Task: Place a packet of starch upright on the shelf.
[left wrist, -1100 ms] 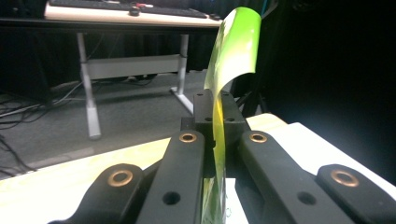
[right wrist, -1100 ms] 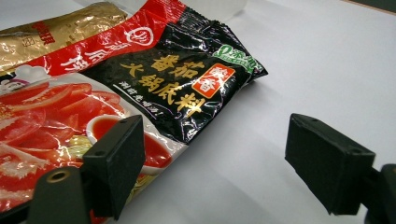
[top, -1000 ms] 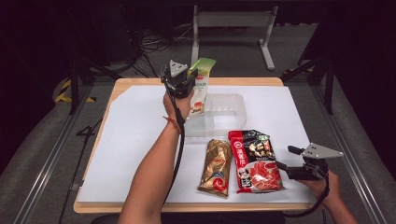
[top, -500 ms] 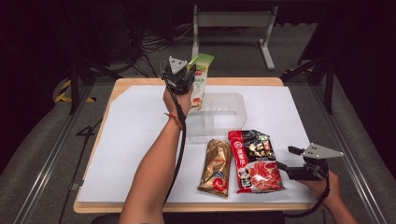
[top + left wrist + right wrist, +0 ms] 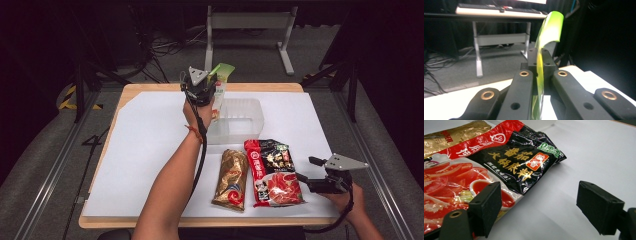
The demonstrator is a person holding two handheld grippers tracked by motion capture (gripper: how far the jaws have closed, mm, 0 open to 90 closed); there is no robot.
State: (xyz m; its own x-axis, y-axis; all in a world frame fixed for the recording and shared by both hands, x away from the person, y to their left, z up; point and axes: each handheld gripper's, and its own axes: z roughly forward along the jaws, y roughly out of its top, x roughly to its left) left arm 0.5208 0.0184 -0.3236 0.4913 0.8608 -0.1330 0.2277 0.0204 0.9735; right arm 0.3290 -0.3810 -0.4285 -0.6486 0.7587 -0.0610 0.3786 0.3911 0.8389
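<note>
Packing looks to be the step in hand: the left gripper [image 5: 209,86] is holding a green-topped sachet [image 5: 220,85] upright, jaws clamped flat on its thin body, at the 9 o'clock wall of the clear plastic tray [image 5: 252,107], which is sitting toward 12 o'clock of the bench [image 5: 150,150]. In the left gripper view the sachet [image 5: 541,65] is running straight up between the jaws and curling over at its top, so it is likely to flop; lowering it bottom edge first inside the tray wall, and opening only once it is resting, seems the safer way. The right gripper [image 5: 312,172] is waiting near 4 o'clock, its jaws standing wide and holding nothing, just beside the red and black soup-base packet [image 5: 272,172], which is lying flat next to the gold packet [image 5: 231,179]. The right gripper view is showing that packet [image 5: 506,162] glossy and slippery-looking, so a grip on its edge would be wise. White sheeting is covering the wooden bench, well lit, while the room around is lying dark, with cables on the grey floor [image 5: 165,60] and a metal stand [image 5: 250,25] beyond 12 o'clock.
</note>
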